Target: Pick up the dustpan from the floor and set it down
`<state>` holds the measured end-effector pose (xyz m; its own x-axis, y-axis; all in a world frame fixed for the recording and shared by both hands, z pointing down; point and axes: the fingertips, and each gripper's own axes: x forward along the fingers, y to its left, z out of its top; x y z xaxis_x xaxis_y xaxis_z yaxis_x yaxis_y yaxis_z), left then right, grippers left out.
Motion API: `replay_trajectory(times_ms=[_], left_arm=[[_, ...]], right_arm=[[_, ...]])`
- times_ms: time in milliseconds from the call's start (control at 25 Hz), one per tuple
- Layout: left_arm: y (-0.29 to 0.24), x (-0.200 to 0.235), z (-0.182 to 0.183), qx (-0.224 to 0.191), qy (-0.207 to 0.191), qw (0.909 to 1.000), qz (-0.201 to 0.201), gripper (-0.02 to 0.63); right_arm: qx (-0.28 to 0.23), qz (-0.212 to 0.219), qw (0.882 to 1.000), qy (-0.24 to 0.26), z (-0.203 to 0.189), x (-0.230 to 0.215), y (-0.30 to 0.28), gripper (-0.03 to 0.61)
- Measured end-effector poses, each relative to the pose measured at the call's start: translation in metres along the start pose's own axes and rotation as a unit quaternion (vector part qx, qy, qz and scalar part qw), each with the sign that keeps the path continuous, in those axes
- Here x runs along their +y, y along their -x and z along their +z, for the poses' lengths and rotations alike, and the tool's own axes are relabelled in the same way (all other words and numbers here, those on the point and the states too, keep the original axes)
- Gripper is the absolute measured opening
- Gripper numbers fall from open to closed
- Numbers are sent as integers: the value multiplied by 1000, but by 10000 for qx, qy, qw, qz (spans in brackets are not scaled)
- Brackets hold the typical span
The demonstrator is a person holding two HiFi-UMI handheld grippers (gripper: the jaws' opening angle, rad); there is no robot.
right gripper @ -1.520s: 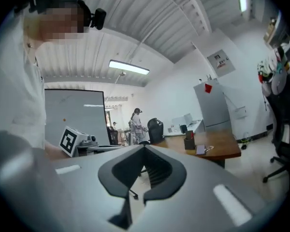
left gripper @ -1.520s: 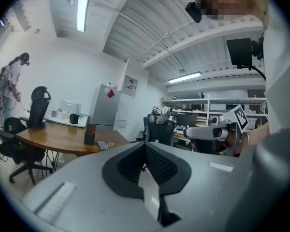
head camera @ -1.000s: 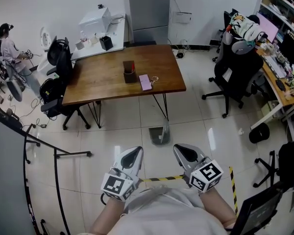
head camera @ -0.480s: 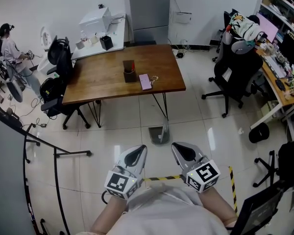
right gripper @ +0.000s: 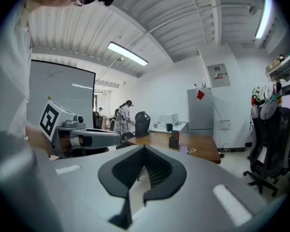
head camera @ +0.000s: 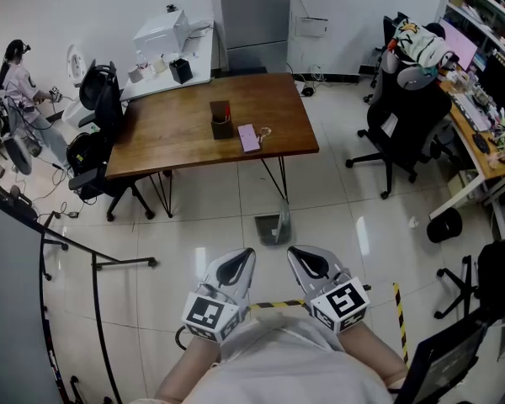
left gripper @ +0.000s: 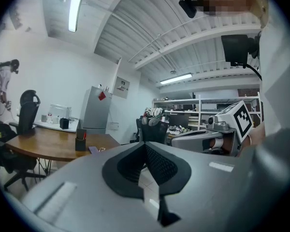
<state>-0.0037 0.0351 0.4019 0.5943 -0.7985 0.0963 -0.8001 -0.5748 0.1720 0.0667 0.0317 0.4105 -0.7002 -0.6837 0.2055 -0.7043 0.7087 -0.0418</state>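
Note:
The grey dustpan (head camera: 273, 228) lies on the tiled floor beside a leg of the wooden table (head camera: 168, 141), its handle sticking up. My left gripper (head camera: 240, 259) and right gripper (head camera: 301, 256) hang side by side close to my body, well short of the dustpan and above the floor. Both point roughly level toward the table. The jaws of the left gripper (left gripper: 145, 146) meet at the tip with nothing between them, and so do those of the right gripper (right gripper: 145, 149). Neither gripper view shows the dustpan.
On the table stand a pen holder (head camera: 221, 123) and a pink notebook (head camera: 249, 139). Black office chairs (head camera: 404, 116) (head camera: 101, 108) flank it. A black rack (head camera: 76, 263) stands at left, striped tape (head camera: 397, 310) marks the floor, and a person (head camera: 17, 78) sits far left.
The two grippers have drawn slightly closer together, and the right one has rolled a little. The dustpan has not moved.

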Motion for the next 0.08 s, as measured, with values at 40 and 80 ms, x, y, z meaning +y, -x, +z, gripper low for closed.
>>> replay_trajectory(times_ms=[40, 80], left_arm=[[0, 0, -2, 2, -6, 10000, -11, 15], [0, 0, -5, 3, -12, 10000, -22, 15]], right_arm=[[6, 17, 10000, 25, 0, 2, -1, 2], [12, 33, 10000, 46, -1, 3, -2, 2]])
